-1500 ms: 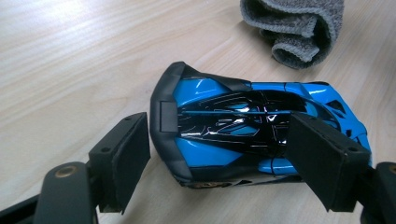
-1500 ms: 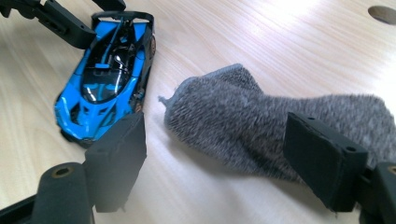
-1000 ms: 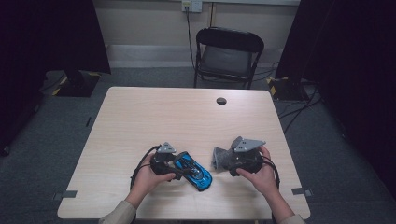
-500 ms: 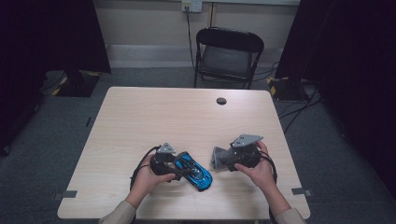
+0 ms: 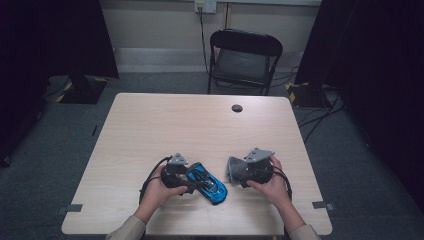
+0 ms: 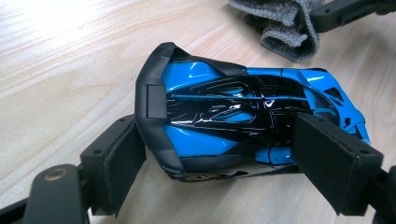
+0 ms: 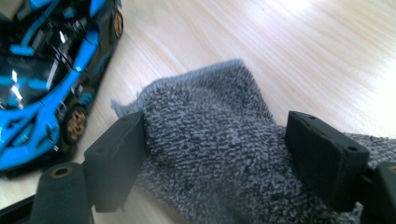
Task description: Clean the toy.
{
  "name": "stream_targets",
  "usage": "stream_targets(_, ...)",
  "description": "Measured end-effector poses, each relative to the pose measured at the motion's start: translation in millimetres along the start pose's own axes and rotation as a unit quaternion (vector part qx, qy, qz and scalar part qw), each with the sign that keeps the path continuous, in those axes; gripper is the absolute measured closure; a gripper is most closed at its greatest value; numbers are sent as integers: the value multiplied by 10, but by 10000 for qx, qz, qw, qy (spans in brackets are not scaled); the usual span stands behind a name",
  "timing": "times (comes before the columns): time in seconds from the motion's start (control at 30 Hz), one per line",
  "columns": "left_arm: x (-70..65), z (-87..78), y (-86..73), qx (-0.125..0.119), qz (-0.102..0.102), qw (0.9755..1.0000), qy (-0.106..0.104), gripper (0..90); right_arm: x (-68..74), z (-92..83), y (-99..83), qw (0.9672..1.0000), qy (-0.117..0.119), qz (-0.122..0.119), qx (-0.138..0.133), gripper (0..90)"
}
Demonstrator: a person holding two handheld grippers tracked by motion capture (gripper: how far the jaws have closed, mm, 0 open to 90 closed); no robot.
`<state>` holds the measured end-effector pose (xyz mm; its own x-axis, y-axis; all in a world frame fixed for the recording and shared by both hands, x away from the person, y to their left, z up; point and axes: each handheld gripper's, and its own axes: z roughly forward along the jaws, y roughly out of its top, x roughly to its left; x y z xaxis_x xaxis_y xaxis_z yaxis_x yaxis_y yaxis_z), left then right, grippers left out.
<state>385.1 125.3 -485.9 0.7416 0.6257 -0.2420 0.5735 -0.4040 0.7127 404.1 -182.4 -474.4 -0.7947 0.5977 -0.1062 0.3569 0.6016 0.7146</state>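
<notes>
Left hand-held gripper [image 6: 219, 154] clamps blue car [image 6: 243, 116]; right hand-held gripper [image 7: 233, 154] straddles grey cloth [image 7: 210, 144], grip unclear.

A recording studio: black curtains [image 5: 55, 40], taped floor, lone table [image 5: 165, 125].

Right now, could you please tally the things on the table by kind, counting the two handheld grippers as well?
Toy car, blue and black: 1
Grey cloth: 1
Grippers, left gripper and right gripper: 2
Round dark grommet in the table: 1
Total: 5
</notes>
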Motion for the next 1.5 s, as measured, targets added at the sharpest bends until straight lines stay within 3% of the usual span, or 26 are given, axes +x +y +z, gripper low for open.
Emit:
stream_targets(0.07, 2, -1, 0, 5, 3, 10000, -3, 177, 9, 17, -6, 9999, -49, -114, 89, 201)
stream_targets(0.2, 3, -1, -1, 1, -5, 10000, -7, 177, 19, 53, -33, 9998, -139, -75, 157, 228)
stream_targets(0.37, 3, 2, -6, -25, -21, 10000, -5, 180, 27, 52, -49, 9986, -490, -40, 197, 457)
stream_targets(0.4, 5, 3, -8, -30, -45, 10000, -11, 179, 27, 50, -54, 9983, -546, -18, 183, 468)
stream_targets(0.47, 12, 4, -10, -29, -54, 10000, -24, 177, 28, 47, -69, 9978, -639, 117, 128, 561)
stream_targets(0.53, 14, 5, -11, -29, -78, 10000, -30, 175, 12, 46, -77, 9970, -665, 390, 47, 570)
stream_targets(0.57, 15, 6, -11, -30, -87, 10000, -37, 173, -9, 56, -74, 9954, -669, 683, -79, 541)
stream_targets(0.6, 17, 6, -10, -29, -90, 9999, -43, 173, -9, 56, -74, 9954, -669, 683, -79, 541)
stream_targets(0.67, 16, 5, -8, -21, -84, 10000, -35, 173, -30, 73, -61, 9926, -581, 1042, -213, 464)
stream_targets(0.7, 15, 4, -7, -21, -79, 10000, -32, 176, -42, 76, -32, 9924, -493, 1084, -312, 366)
stream_targets(0.73, 17, 3, -6, -15, -59, 10000, -27, 176, -42, 76, -32, 9924, -493, 1084, -312, 366)
stream_targets(0.87, 21, 1, -10, -19, -90, 9999, -52, 181, -68, 33, 14, 9974, -423, 537, -239, 280)
stream_targets(1.03, 27, -6, -9, -11, -66, 10000, -40, 187, -184, -161, 23, 9984, -415, 236, -303, 250)
stream_targets(1.1, 30, -4, -12, -20, -105, 9999, -42, 186, -202, -186, 21, 9984, -440, 244, -276, 250)
stream_targets(1.23, 28, -4, -10, -17, -98, 9999, -41, 188, -383, -255, -28, 9967, -446, 631, -250, 256)
stream_targets(1.27, 27, -5, -10, -18, -93, 9999, -41, 188, -383, -255, -28, 9967, -446, 631, -250, 256)
stream_targets(1.3, 27, -4, -11, -22, -105, 9999, -44, 189, -422, -218, -56, 9963, -419, 746, -95, 253)
stream_targets(1.5, 42, -1, -26, -32, -176, 9998, -86, 186, -397, -183, -135, 9958, -246, 877, -27, 238)
